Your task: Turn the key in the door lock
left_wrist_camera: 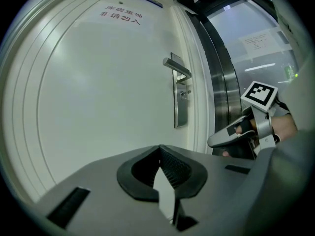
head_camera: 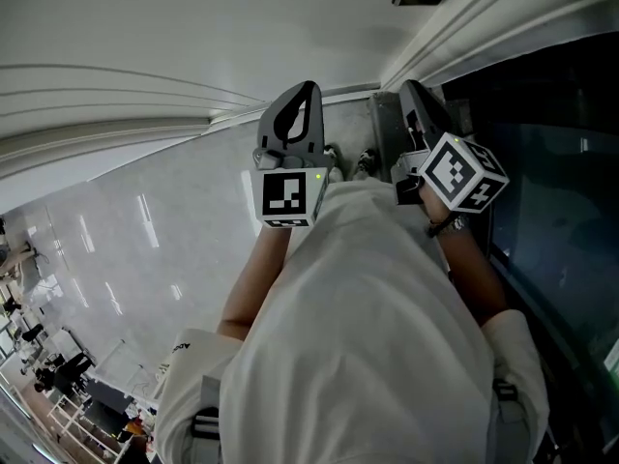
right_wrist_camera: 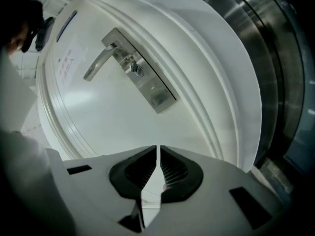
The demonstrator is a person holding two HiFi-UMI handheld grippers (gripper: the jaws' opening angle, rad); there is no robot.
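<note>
The white door [left_wrist_camera: 98, 82] carries a steel lock plate [left_wrist_camera: 180, 102] with a lever handle [left_wrist_camera: 176, 67]. A key [left_wrist_camera: 184, 94] sits in the lock below the lever. My left gripper [left_wrist_camera: 158, 150] is shut and empty, well back from the plate. In the right gripper view the door appears tilted, with the lever [right_wrist_camera: 98, 63], the plate [right_wrist_camera: 147, 85] and the key [right_wrist_camera: 136, 71] up ahead. My right gripper [right_wrist_camera: 157, 151] has only a thin slit between its jaws and holds nothing. It hangs below and short of the lock. In the head view both grippers, left [head_camera: 308, 90] and right [head_camera: 410, 89], point at the door.
A steel door frame [left_wrist_camera: 224, 77] and a glass panel with a paper notice [left_wrist_camera: 261, 41] stand right of the door. Red lettering [left_wrist_camera: 120, 14] and a blue sign [left_wrist_camera: 146, 0] sit high on the door. My white shirt [head_camera: 368, 336] fills the lower head view.
</note>
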